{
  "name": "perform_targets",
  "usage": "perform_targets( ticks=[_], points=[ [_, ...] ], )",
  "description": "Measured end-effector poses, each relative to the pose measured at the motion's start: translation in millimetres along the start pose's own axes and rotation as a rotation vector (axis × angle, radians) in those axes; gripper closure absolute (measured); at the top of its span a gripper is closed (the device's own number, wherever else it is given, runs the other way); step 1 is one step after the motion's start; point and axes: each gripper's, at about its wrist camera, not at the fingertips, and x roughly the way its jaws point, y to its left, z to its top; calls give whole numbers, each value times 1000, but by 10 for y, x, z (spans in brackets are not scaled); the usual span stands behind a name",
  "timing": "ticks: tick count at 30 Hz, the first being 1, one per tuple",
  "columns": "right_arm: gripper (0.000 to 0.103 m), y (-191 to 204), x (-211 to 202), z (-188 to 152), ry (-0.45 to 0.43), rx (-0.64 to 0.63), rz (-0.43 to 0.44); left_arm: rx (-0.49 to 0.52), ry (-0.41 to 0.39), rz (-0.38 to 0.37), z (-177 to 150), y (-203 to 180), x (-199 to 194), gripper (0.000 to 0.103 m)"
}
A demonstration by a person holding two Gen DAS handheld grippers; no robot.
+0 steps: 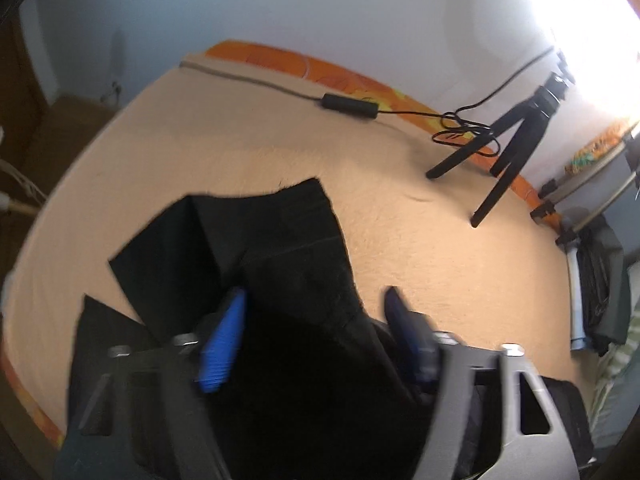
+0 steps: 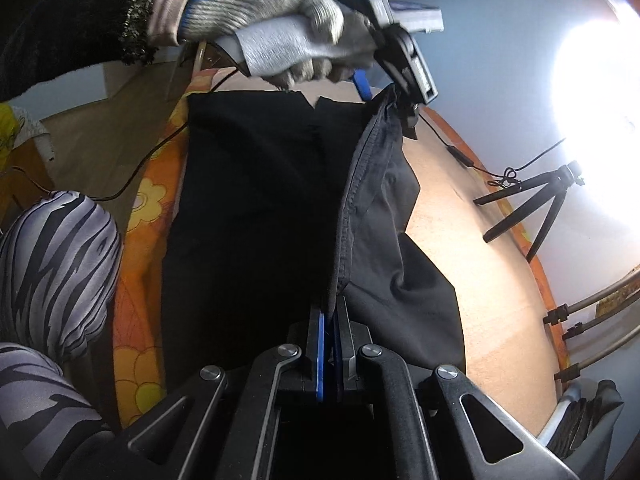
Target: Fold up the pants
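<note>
Pants [image 2: 256, 208], black, of thin woven cloth, lie partly spread on the tan bed cover [image 1: 400, 240], with one edge lifted between your two grippers. Your right gripper [image 2: 329, 312] has its fingers closed flat on the stitched waistband edge [image 2: 348, 208], which runs taut from there up to your left gripper [image 2: 400, 92], carried in the gloved hand [image 2: 288, 40]. In the left wrist view the left gripper [image 1: 316, 320] has its blue fingers [image 1: 224, 344] standing moderately apart with dark cloth between them; the blur hides whether the pads press on it, so you cannot tell if that end is held. Judge the cloth light, limp and fairly slick: it will sag between holds, drape over itself and slide on the cover, and nothing in it is fragile. Take it at the doubled, stitched hem or waistband, where the layers are thickest, keeping both holds on one edge. A small tripod [image 1: 516, 136] and cable [image 1: 460, 128] stand well apart
</note>
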Motion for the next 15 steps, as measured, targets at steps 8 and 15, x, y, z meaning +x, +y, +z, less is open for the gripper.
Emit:
perform_targets(
  ticks=[8, 15],
  points=[
    [102, -50, -126, -6, -23, 21, -27, -27, -97, -72, -129, 179, -228, 93],
    [102, -16, -314, 12, -54, 40, -62, -21, -247, -125, -336, 335, -839, 96]
  ],
)
